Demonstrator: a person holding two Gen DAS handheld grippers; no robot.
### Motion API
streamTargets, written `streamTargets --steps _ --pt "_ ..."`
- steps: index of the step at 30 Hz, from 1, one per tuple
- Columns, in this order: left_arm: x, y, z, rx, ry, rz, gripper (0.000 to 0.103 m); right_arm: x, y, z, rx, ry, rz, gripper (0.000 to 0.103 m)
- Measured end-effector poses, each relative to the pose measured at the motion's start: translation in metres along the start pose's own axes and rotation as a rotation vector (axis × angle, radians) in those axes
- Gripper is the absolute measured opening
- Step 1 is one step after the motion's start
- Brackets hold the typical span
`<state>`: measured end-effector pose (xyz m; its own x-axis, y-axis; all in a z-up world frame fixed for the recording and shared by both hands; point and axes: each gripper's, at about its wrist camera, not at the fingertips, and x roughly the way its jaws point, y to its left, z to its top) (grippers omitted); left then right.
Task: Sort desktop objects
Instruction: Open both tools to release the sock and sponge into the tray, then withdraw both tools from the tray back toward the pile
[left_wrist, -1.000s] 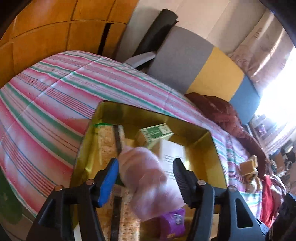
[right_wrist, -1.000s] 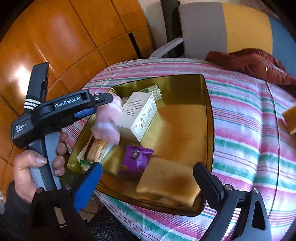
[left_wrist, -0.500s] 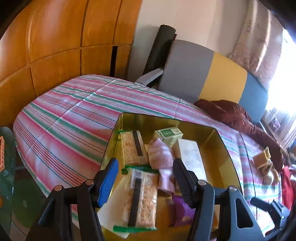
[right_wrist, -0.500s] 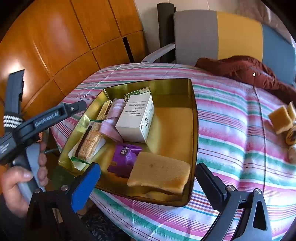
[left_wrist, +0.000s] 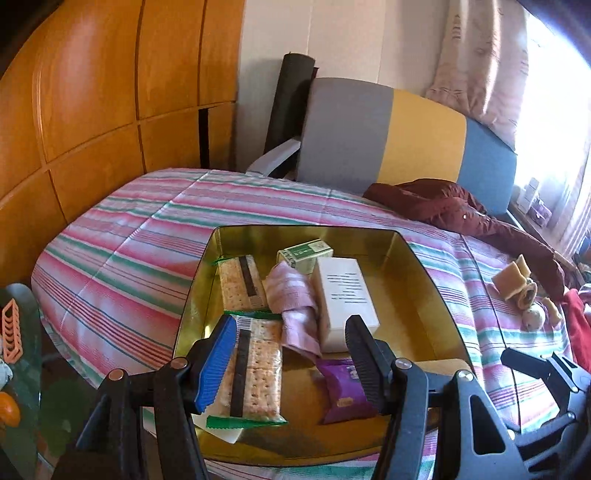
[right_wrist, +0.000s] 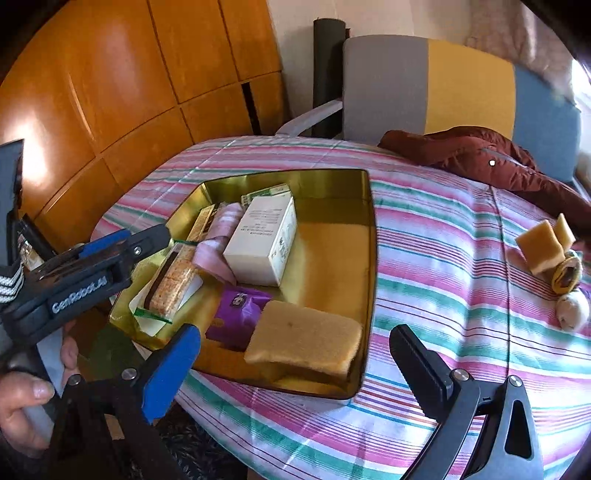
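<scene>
1. Both tongs are spread apart and hold nothing: the left tongs (left_wrist: 290, 360) hover over the near-left end of the gold tray (right_wrist: 371, 258); the right tongs (right_wrist: 295, 373) hang above its near edge.
2. Inside the tray lie two cracker packs (left_wrist: 255, 373), a rolled pink cloth (left_wrist: 295, 306), a white box (left_wrist: 345, 295), a small green box (left_wrist: 304, 253), a purple packet (right_wrist: 238, 308) and a yellow sponge (right_wrist: 304, 341).
3. Farther out, the tray sits on a bed with a striped cover (right_wrist: 443, 258).
4. Well apart, to the right, a few loose items (right_wrist: 554, 262) lie on the cover, one a yellow sponge piece.
5. Sorting looks mostly done; those few seem to be what remains.
</scene>
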<state>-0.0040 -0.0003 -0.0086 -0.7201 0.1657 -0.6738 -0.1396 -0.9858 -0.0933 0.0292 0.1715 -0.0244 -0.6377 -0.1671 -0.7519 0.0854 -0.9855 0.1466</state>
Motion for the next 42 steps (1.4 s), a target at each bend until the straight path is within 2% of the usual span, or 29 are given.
streamTargets --steps 8,13,17,25,42 --pt "-0.013 -0.016 -0.002 0.045 -0.02 -0.015 0.062 -0.012 -0.017 0.0 0.019 -0.052 -0.07 0.103" --pt "-0.016 -0.028 -0.002 0.081 -0.02 -0.024 0.062 -0.018 -0.037 0.004 0.043 -0.055 -0.097 0.102" --pt "-0.018 -0.037 -0.003 0.106 -0.018 -0.033 0.062 -0.023 -0.055 0.006 0.031 -0.055 -0.153 0.103" --pt "-0.019 -0.056 -0.003 0.148 -0.011 -0.062 0.062 -0.034 -0.096 0.005 0.055 -0.036 -0.235 0.103" --pt "-0.017 -0.119 -0.004 0.274 0.008 -0.173 0.062 -0.058 -0.201 -0.019 0.22 0.027 -0.388 0.103"
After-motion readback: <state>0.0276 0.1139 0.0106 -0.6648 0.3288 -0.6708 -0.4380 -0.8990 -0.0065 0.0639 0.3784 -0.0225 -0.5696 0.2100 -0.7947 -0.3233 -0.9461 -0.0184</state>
